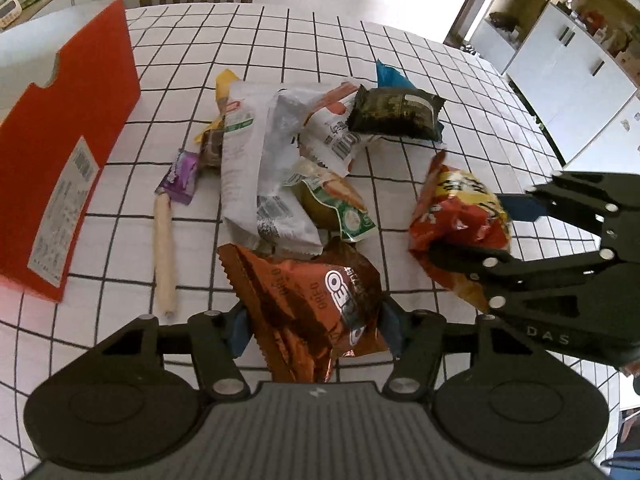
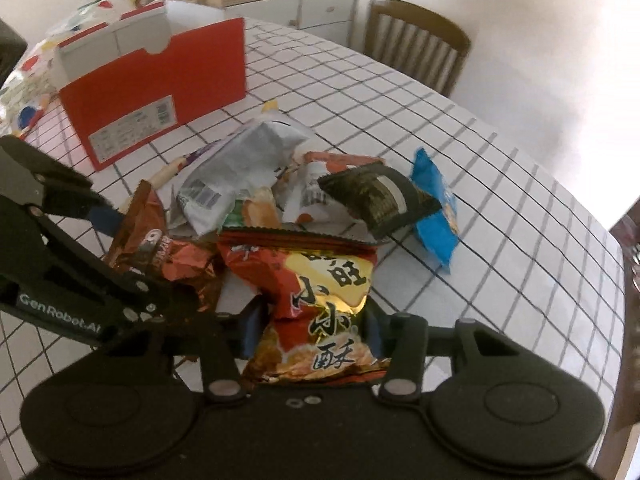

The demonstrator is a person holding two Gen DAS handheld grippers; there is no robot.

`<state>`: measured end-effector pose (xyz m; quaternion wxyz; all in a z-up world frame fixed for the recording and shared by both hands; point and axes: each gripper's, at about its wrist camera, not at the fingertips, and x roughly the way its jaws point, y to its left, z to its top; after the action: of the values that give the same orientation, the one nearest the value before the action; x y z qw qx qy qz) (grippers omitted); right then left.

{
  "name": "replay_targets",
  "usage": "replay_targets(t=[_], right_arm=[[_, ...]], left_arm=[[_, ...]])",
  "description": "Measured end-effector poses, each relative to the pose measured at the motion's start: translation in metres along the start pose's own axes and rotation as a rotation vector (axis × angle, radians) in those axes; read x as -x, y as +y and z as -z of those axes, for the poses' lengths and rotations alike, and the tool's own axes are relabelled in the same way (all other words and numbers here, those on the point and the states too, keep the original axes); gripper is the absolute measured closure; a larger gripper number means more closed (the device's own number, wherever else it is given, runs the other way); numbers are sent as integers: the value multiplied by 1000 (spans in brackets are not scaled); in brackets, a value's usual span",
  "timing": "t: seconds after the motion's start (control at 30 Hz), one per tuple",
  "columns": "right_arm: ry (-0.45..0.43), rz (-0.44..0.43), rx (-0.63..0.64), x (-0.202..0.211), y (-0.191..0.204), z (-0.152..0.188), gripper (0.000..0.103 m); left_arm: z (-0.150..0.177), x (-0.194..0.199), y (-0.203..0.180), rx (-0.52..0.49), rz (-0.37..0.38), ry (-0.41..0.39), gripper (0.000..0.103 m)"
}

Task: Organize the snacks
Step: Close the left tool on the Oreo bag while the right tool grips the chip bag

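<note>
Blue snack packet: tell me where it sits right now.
The blue snack packet lies on the checked tablecloth at the pile's right edge in the right wrist view, partly under the dark green packet. In the left wrist view only its corner shows behind that packet.

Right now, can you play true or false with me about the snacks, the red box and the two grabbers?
1. The left gripper is squeezing the brown Oreo bag. True.
2. The right gripper has nothing between its fingers. False: it is closed on the red and yellow chip bag.
3. The red box has snacks inside. False: the part of its inside that shows looks bare, and the snacks lie on the checked tablecloth.
4. A blue packet lies partly under the dark green packet. True.
5. The long white stick snack is standing upright. False: it lies flat near the box.
</note>
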<state>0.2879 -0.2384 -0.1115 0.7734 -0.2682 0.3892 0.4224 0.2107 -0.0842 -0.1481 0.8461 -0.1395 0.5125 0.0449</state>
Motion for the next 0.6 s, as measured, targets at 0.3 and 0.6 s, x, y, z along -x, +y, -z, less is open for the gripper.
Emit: replay_targets(t=[0.3,0.6], right_arm=[[-31,60,-124,23,17,18,56],[-74,67,-234,58,41,20,56]], left_arm=[[14,19,9,15,-19,-13,41],[17,65,10,-6,-20,-107,41]])
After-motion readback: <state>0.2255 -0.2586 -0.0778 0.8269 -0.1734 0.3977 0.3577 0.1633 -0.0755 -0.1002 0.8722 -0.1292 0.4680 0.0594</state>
